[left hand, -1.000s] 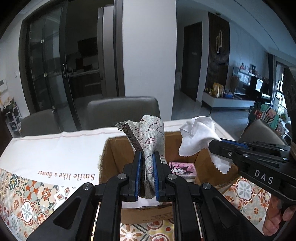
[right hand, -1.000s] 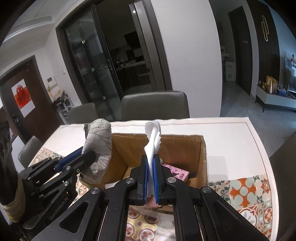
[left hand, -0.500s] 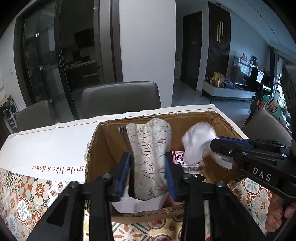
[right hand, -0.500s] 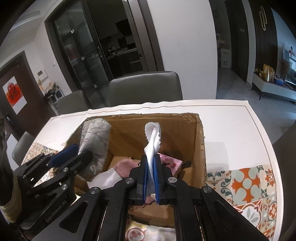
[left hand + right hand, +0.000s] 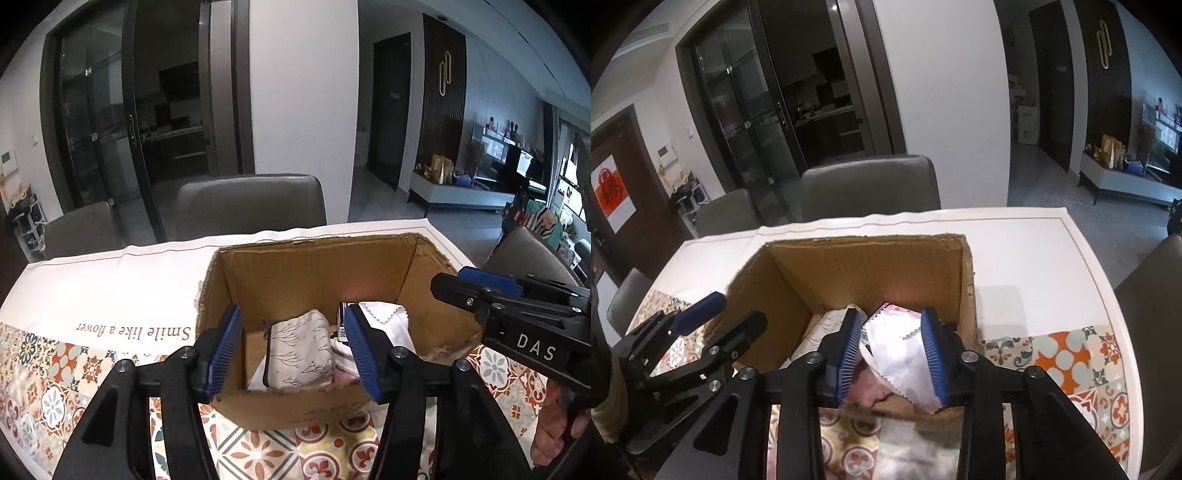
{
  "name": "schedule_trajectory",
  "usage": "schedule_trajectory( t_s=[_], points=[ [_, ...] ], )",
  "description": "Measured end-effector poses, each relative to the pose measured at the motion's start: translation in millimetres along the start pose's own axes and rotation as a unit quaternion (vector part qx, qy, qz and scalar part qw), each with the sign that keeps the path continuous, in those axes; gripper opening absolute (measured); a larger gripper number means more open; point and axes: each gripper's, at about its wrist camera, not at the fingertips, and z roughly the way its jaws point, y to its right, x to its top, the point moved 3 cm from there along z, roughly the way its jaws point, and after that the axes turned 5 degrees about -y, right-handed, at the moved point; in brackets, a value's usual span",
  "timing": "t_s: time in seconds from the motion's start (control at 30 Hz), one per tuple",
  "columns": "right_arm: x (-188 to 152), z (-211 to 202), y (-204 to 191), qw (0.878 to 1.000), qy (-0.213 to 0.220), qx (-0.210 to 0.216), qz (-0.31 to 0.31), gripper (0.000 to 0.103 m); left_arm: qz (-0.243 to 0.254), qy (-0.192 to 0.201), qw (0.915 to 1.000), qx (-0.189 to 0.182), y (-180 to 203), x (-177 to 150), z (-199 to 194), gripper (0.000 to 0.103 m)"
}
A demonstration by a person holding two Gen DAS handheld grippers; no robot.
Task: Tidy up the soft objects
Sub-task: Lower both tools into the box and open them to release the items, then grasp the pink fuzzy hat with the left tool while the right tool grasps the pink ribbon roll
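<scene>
A: Both grippers have let go since a second ago: the left gripper point(image 5: 293, 349) pinched the branch-print pouch point(image 5: 301, 352) then, and now its jaws are spread wide with the pouch lying loose inside the cardboard box point(image 5: 314, 273)

B: And the right gripper point(image 5: 892, 350)?

A: Spread too; the white pinked-edge cloth point(image 5: 905, 360) it held has dropped between its jaws and lies in the box, draped toward the near wall, over something pink

B: How would those handle?

A: I judge both light and limp. The cloth folds wherever it is pinched, so any edge serves. The pouch looks padded; its middle or its zipper edge point(image 5: 266, 350) should hold without slipping
</scene>
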Motion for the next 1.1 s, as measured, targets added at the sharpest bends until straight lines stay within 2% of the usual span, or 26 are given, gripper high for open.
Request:
schedule_trajectory(
  t_s=[0.43, 0.63, 0.77, 0.9, 1.1],
  points=[
    [-16.1, -44.7, -7.0, 1.000, 0.022, -0.018, 0.008, 0.051, -0.003, 0.013, 0.9999, 0.001, 3.3, -11.6, -46.1, 0.064],
    [-28.1, -55.9, -5.1, 1.000, 0.016, -0.022, 0.016, 0.053, -0.002, 0.010, 0.9999, 0.004, 7.0, -20.8, -56.8, 0.066],
    [-36.7, -60.4, -3.8, 0.999, 0.009, -0.027, 0.024, 0.053, -0.001, 0.002, 1.0000, 0.005, 8.2, -27.3, -59.6, 0.070],
    [-46.4, -61.2, -0.7, 0.999, 0.001, -0.033, 0.030, 0.058, -0.001, -0.007, 1.0000, 0.004, 9.9, -36.9, -59.2, 0.071],
    [-63.1, -58.3, 2.1, 0.998, -0.016, -0.048, 0.041, 0.059, -0.004, -0.038, 0.9993, -0.002, 7.2, -59.2, -53.7, 0.072]
  ],
)
